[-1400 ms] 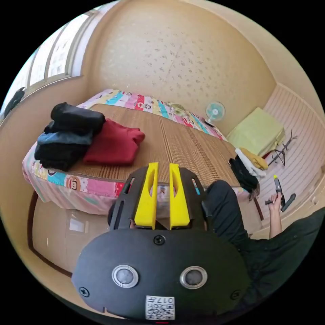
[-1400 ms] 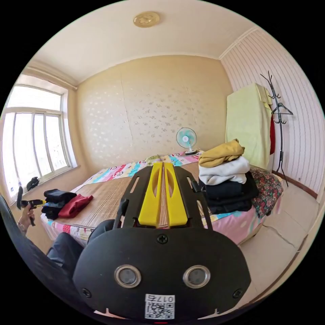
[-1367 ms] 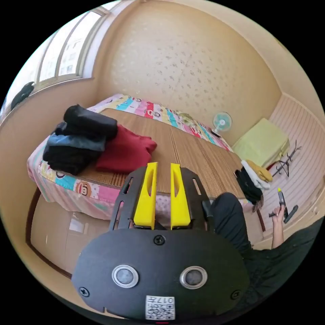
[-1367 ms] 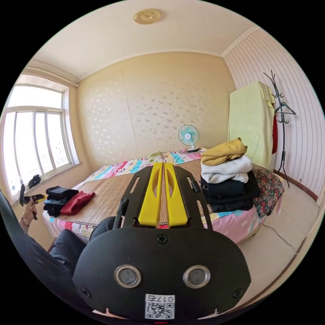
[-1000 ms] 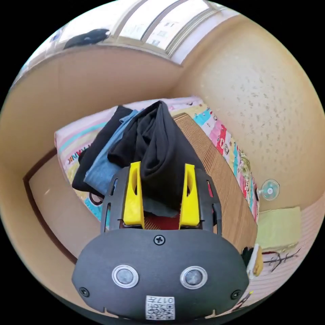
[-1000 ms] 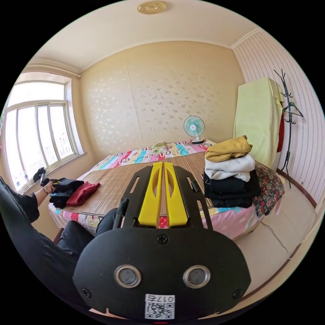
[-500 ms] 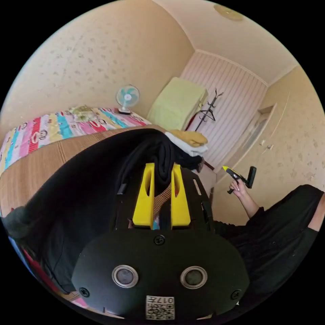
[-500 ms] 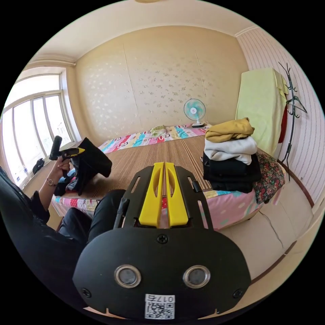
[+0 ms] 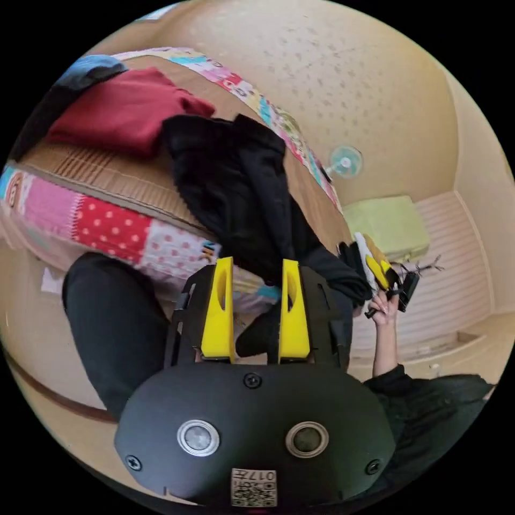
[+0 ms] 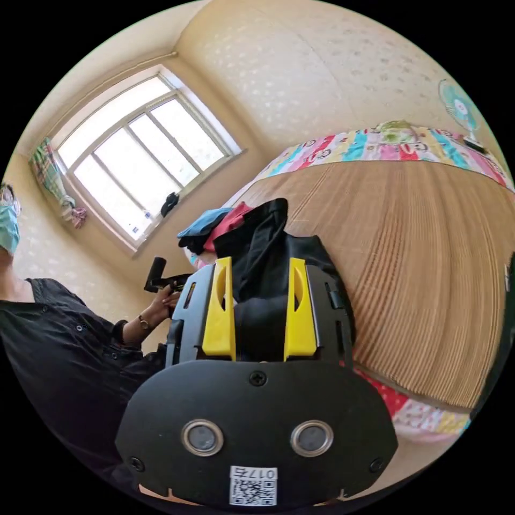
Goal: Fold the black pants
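Black pants (image 9: pixel 241 198) lying crumpled on the bed's woven mat (image 9: pixel 107 171), at the near edge, one end trailing over that edge toward the person's knees. In the right gripper view, same black pants (image 10: pixel 268 252) heaped at the bed's near edge, close ahead of the camera.

Left tongs (image 9: pixel 255 284) with yellow jaws spread wide apart, gripping nothing; pants cloth visible beyond and between the jaws, neither jaw pressing on it. Right tongs (image 10: pixel 258 289) likewise spread wide, dark cloth showing in the gap between the jaws; contact with the cloth impossible to judge, no squeeze visible.

Just beside the pants, toward the bed's far-left corner in the left gripper view: a red garment (image 9: pixel 112 107), folded, touching or nearly touching the black cloth, with a blue garment (image 9: pixel 86 72) behind it. Patterned bedsheet (image 9: pixel 107 225) hanging down the bed's side below the mat.

In the left gripper view, a hand (image 9: pixel 382 308) off to the right holding the other tool by its handle, a stack of clothes (image 9: pixel 370 257) at the bed's far end behind it. A small fan (image 9: pixel 344 161) on the bed's far edge against the wall. In the right gripper view, a window (image 10: pixel 139 161) in the wall past the bed's head.
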The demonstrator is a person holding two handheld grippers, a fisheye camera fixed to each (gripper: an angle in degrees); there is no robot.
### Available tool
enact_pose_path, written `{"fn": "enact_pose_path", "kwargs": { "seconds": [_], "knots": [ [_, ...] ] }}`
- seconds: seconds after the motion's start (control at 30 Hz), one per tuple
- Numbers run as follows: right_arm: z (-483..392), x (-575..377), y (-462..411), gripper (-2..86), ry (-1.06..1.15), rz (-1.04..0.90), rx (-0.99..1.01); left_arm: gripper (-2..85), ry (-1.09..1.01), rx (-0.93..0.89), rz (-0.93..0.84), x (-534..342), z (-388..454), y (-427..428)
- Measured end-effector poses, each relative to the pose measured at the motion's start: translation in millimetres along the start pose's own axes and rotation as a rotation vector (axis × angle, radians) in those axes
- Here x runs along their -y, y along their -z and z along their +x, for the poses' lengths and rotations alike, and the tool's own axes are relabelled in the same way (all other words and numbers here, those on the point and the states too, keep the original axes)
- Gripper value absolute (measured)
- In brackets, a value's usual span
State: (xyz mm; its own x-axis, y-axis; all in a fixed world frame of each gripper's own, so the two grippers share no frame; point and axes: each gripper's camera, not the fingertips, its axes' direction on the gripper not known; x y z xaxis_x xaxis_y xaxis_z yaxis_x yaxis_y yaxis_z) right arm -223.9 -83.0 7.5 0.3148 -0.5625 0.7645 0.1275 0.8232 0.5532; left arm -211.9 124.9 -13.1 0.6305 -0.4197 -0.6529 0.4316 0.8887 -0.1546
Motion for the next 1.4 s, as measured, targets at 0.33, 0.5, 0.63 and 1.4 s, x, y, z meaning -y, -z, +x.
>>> {"fn": "enact_pose_path", "kwargs": {
  "seconds": [0.33, 0.5, 0.63, 1.4],
  "knots": [
    [26.1, 110.6, -256.9, 17.1, -0.3, -0.405, -0.223, 12.2, 0.098, 0.128, 0.058, 21.7, -10.2, -41.7],
    [-51.7, 67.5, -214.7, 5.3, -0.133, -0.237, -0.236, 6.1, 0.094, 0.065, 0.029, 10.4, -23.1, -40.7],
    [-104.7, 28.2, -111.8, 3.8, -0.082, -0.024, -0.133, 4.0, 0.048, -0.166, 0.173, -25.9, -17.0, 28.6],
    [-552.8, -103.0, 450.5, 2.4, 0.596, 1.314, -0.489, 3.6, -0.845, -0.498, 1.263, -222.3, 290.2, 457.1]
  ]
}}
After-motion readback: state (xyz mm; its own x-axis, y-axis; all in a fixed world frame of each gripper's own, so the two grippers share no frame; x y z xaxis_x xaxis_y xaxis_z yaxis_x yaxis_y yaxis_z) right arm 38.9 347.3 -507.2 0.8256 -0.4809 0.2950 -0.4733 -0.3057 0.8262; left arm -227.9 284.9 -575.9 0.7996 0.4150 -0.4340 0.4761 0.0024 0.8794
